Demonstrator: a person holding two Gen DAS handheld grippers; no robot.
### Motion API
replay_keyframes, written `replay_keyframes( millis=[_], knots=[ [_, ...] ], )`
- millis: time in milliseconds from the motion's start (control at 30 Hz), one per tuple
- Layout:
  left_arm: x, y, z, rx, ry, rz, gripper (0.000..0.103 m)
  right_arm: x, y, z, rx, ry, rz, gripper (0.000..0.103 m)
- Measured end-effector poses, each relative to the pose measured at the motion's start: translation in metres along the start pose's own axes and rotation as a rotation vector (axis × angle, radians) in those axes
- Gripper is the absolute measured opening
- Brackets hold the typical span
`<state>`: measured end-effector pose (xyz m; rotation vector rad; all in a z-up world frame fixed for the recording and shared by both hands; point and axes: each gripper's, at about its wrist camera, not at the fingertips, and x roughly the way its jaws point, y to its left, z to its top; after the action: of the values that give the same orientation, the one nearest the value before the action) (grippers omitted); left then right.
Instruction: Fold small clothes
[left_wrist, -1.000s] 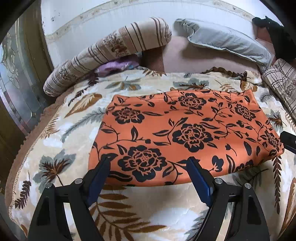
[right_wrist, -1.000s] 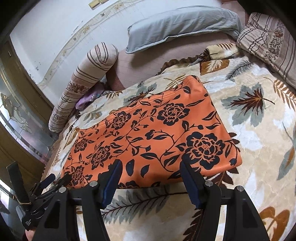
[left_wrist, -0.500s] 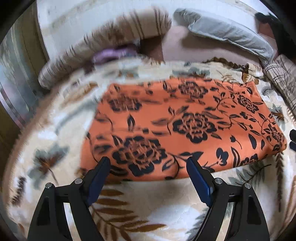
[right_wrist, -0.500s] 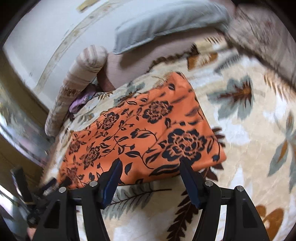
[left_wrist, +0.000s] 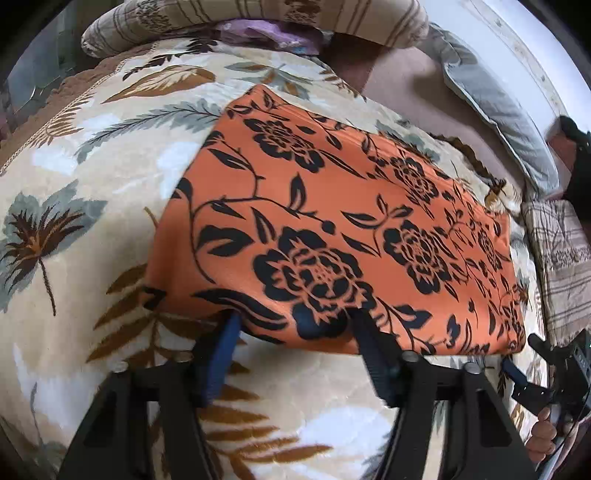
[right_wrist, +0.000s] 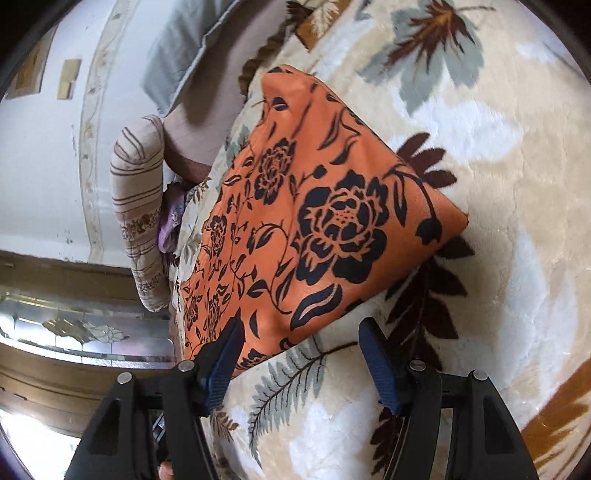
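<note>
While the orange floral garment (left_wrist: 332, 236) lies flat on the bed blanket (left_wrist: 92, 206), left gripper (left_wrist: 291, 325) jaws are closing over its near edge; right gripper (right_wrist: 299, 332) open, straddling the near corner.

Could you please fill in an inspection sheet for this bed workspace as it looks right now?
Surface: leaf-print blanket, bare around the cloth.
Job's things: orange floral garment, folded flat.
Clutter: purple cloth by the striped bolster; grey pillow.
Grippers: left gripper closing, fingers at the garment's near edge; right gripper open, straddling its near corner.
Cables: nothing seen.
Surroundings: white wall.
</note>
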<state>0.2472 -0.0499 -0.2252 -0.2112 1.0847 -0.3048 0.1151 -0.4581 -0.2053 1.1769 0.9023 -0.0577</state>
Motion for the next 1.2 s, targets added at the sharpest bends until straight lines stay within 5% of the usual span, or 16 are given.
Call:
replay_keyframes(
  millis=[533,700,800,867,933,1033,1067,1133,1200],
  knots=[
    [0.009,0.017,0.011,-0.095,-0.106,-0.175,0.069,0.009,-0.017,0.029,0.05,-0.107,0.076,0.068],
    [0.008,0.02,0.014,-0.105,-0.144,-0.156,0.041,0.014,-0.005,0.033,-0.026,-0.139,0.053,0.066],
    [0.01,0.023,0.014,-0.118,-0.146,-0.161,0.039,0.021,0.001,0.034,-0.065,-0.143,0.007,0.055],
    [0.013,0.02,0.015,-0.112,-0.143,-0.158,0.045,0.024,0.002,0.036,-0.068,-0.139,-0.001,0.054],
    [0.016,0.016,0.015,-0.104,-0.139,-0.182,0.065,0.026,0.002,0.038,-0.062,-0.143,0.0,0.054],
    [0.016,0.008,0.013,-0.068,-0.158,-0.15,0.066,0.03,0.002,0.042,-0.056,-0.162,-0.003,0.053],
    [0.016,0.007,0.012,-0.064,-0.169,-0.137,0.063,0.031,0.003,0.043,-0.067,-0.168,-0.008,0.052],
    [0.015,0.009,0.012,-0.059,-0.19,-0.097,0.035,0.034,0.009,0.042,-0.124,-0.186,-0.066,0.035],
    [0.014,0.015,0.013,-0.07,-0.189,-0.114,0.027,0.034,0.015,0.039,-0.16,-0.205,-0.099,0.028]
  ],
)
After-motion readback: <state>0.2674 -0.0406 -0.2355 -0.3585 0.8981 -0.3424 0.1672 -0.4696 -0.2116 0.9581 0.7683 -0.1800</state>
